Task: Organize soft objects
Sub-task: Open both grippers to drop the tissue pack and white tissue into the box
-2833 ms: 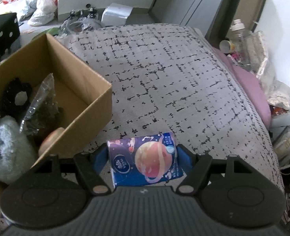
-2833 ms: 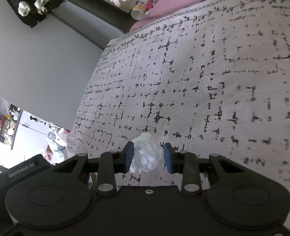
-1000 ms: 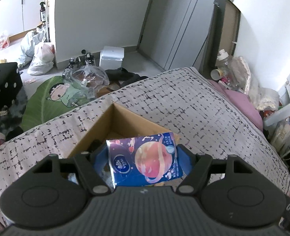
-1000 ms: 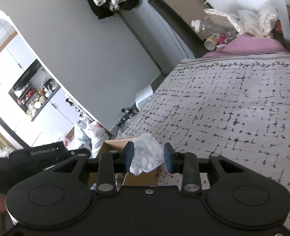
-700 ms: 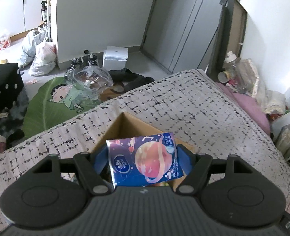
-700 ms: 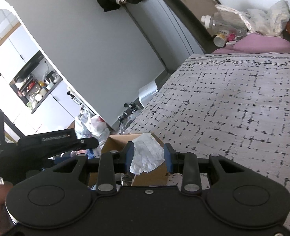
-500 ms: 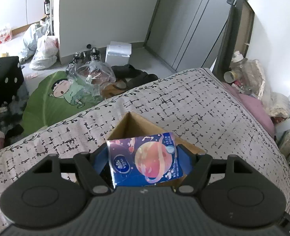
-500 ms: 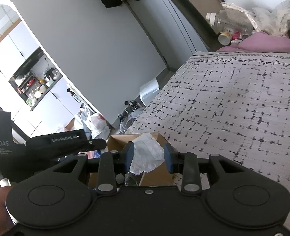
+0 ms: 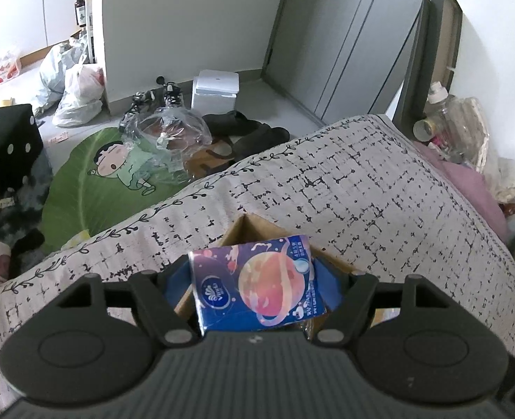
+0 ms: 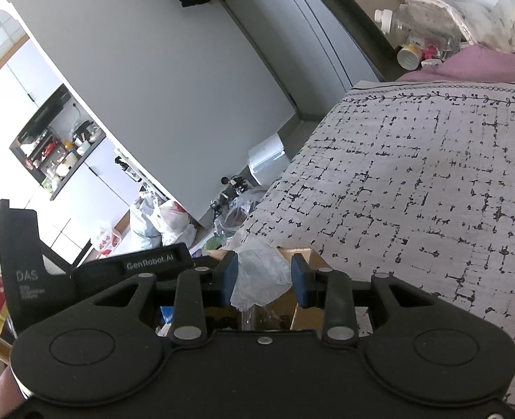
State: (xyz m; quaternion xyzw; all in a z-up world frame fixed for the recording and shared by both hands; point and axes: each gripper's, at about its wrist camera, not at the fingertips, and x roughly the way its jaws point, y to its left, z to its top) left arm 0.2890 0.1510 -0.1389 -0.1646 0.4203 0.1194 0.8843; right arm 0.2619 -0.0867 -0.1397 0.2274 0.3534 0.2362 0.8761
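Note:
My left gripper [image 9: 255,279] is shut on a blue tissue pack [image 9: 257,282] with a pink planet print. It holds the pack over the open cardboard box [image 9: 247,225] on the bed. My right gripper [image 10: 263,279] is shut on a crumpled white plastic glove [image 10: 261,279], also over the box [image 10: 306,258]. The left gripper's body [image 10: 93,272] shows at the left of the right wrist view. The box contents are mostly hidden behind the grippers.
The box stands on a grey patterned bedspread [image 9: 379,188] near its edge. Beyond the edge lie a green cartoon mat [image 9: 93,181], plastic bags [image 9: 76,87], shoes and a white bin [image 9: 215,90]. Bottles and a pink pillow [image 9: 467,174] sit at the bed's right.
Both grippers have moved over the box with their objects still held. The box has slid under the fingers in both views. Earlier both were low over the bedspread.

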